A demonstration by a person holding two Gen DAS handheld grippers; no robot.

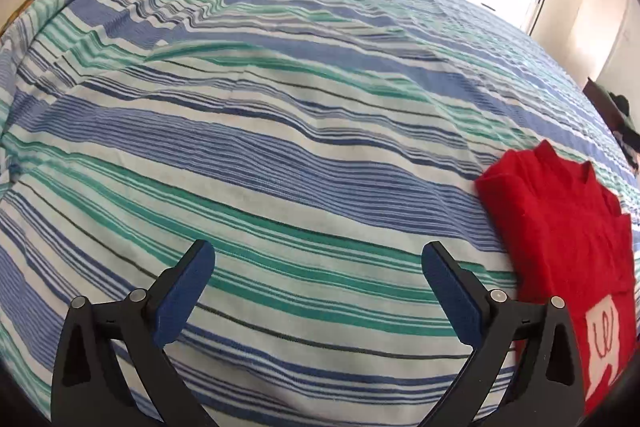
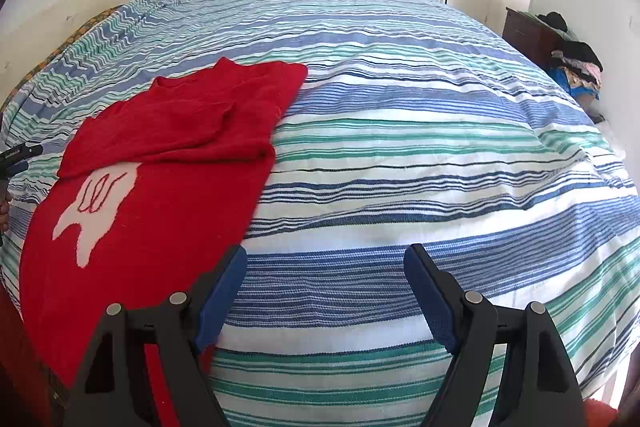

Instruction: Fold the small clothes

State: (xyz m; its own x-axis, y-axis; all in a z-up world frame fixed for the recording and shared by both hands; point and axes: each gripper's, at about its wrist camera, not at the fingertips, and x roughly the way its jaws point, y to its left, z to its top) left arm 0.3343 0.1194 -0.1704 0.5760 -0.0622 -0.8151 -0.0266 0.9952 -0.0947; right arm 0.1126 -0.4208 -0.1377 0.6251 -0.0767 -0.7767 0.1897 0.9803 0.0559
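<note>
- The red sweater (image 2: pixel 160 163) lies on the striped bedspread (image 2: pixel 400 147) in the left half of the right wrist view; in the left wrist view it sits at the right edge of the frame (image 1: pixel 560 227).
- It looks partly folded: its upper part is doubled over the body, and a white motif (image 2: pixel 94 203) faces up below that fold.
- The left gripper (image 1: pixel 318 291) hangs over bare bedspread at the lower centre of its frame, jaws released and spread wide, nothing between them.
- The right gripper (image 2: pixel 322 295) has its jaws released too and holds nothing; its left jaw overlaps the sweater's lower right edge in the picture, but I cannot tell whether it touches the cloth.
- As I judge it, the next step is another fold, so each gripper should take a corner of one edge, pinching all the layers at once so the earlier fold does not slip.
- Lifting both corners evenly and laying them down flat should keep the edges aligned; the knit looks soft and may sag or bunch if only one side is raised.
- No basket or box appears; a heap of mixed clothes (image 2: pixel 578 67) sits on a dark wooden stand (image 2: pixel 528 35) at the upper right of the right wrist view.
</note>
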